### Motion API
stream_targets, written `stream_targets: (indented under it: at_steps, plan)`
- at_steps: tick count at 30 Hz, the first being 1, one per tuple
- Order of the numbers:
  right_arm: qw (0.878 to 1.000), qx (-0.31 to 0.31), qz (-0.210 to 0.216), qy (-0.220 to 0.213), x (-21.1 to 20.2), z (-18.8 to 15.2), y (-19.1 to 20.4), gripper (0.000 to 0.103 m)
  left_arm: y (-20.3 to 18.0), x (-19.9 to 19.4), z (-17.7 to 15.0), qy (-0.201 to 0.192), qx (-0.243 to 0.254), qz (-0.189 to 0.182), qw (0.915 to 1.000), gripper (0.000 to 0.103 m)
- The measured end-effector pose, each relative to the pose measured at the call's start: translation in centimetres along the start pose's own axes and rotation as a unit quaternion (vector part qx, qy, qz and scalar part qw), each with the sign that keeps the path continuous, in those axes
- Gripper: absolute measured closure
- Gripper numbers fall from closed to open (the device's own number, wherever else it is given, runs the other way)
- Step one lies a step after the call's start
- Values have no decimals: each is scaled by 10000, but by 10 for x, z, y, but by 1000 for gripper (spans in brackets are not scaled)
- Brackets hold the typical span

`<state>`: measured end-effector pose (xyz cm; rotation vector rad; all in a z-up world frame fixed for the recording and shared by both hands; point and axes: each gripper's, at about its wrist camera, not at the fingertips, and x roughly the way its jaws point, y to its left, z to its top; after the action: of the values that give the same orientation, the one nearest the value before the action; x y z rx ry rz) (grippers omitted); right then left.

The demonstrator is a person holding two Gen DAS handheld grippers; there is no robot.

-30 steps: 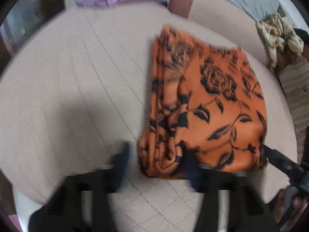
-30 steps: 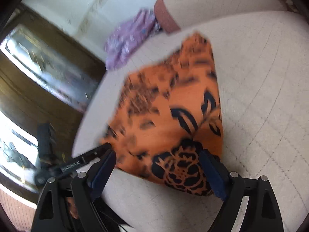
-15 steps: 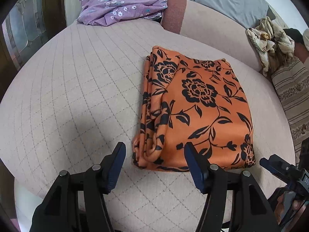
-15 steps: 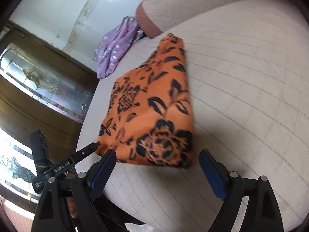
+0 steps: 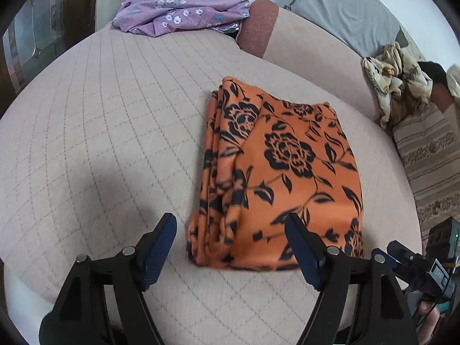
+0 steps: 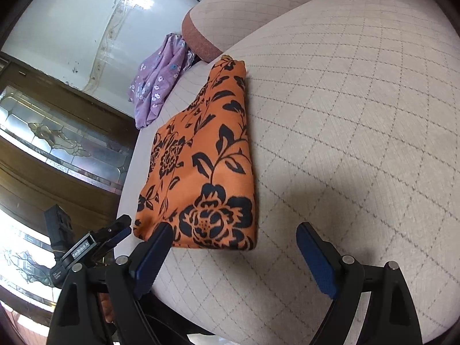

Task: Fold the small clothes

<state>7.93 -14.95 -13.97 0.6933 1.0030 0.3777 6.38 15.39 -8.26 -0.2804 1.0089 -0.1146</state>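
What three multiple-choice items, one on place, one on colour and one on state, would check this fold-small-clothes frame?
1. Where does the purple flowered garment lie?
A. At the far edge of the beige quilted cushion, beyond the orange cloth
B. On top of the orange cloth
C. Between the left gripper's fingers

2. What colour is the flower pattern on the folded orange cloth?
A. White
B. Black
C. Green

3. What state are the left gripper and right gripper in?
A. Both shut on the cloth
B. Left shut on the cloth, right open
C. Both open, holding nothing

Answers:
1 A: it sits behind the cloth, apart from it, in both views.
2 B: black roses and leaves cover the orange fabric.
3 C: each wrist view shows the blue pads spread wide, with no fabric pinched.
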Motion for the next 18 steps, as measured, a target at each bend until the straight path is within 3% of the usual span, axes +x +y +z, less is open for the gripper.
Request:
stream_targets:
  at_steps: [8,12,14,16,17,18]
  plan:
    - [9999,-109,121,0,15,35,10,13,9,19,35,17,-347,-472,9983,25]
    - [9994,-309,116,-43,32,65,22,13,7,37,50,60,-387,-495,9980,25]
    - [9996,-182,193,40,49,81,20,13,5,54,50,238,-212,-285,9991,25]
    - [9995,160,261,105,69,93,7,13,2,80,42,631,110,273,9976,24]
    - [9982,304,445,271,81,96,2,23,4,80,40,503,89,236,9984,23]
    - [9944,421,694,673,101,97,-2,58,5,78,37,393,83,187,9990,23]
